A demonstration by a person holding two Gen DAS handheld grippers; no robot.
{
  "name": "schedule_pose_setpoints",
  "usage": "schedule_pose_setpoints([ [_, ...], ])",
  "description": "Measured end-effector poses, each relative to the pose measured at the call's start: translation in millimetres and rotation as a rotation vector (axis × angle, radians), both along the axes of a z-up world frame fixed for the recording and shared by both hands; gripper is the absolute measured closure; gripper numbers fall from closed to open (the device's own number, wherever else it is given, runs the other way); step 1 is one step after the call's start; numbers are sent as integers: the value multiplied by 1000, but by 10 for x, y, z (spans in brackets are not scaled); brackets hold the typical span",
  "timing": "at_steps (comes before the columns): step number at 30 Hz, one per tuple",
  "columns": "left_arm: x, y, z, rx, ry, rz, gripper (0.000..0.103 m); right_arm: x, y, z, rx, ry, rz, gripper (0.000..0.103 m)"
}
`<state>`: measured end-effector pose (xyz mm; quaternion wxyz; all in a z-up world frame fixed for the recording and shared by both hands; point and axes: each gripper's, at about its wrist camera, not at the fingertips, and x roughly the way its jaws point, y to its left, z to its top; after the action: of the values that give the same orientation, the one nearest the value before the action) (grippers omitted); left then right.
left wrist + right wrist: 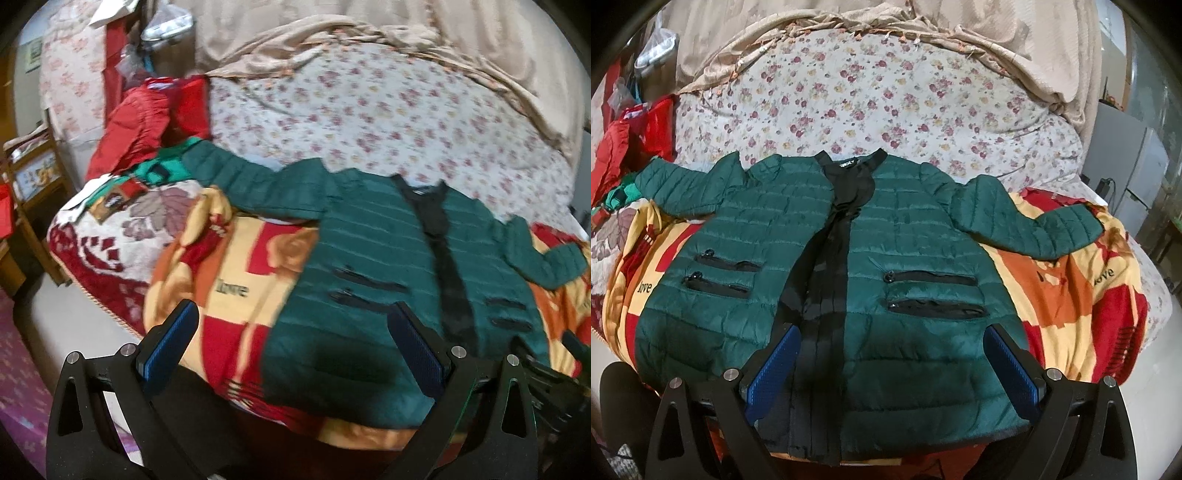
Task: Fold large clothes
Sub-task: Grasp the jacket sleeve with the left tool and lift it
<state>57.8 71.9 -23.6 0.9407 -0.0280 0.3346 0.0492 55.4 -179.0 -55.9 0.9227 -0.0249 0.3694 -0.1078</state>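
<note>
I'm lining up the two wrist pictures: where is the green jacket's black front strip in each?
Left wrist: the black strip runs down right of centre on the green jacket.
Right wrist: the strip runs down the middle, just left of centre.
Shared landmark: the red clothes at the left.

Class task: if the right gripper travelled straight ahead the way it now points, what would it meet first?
Most likely the green quilted jacket, lying flat on the patterned blanket. The open right gripper points at its lower front, beside the black placket; depth is uncertain.
</note>
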Motion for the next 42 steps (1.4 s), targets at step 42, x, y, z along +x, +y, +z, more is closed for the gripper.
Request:
schedule_pose_setpoints([
  [42,3911,2753,-517,-316,193,432,1,1044,-572,-678,153,142,-101,5],
])
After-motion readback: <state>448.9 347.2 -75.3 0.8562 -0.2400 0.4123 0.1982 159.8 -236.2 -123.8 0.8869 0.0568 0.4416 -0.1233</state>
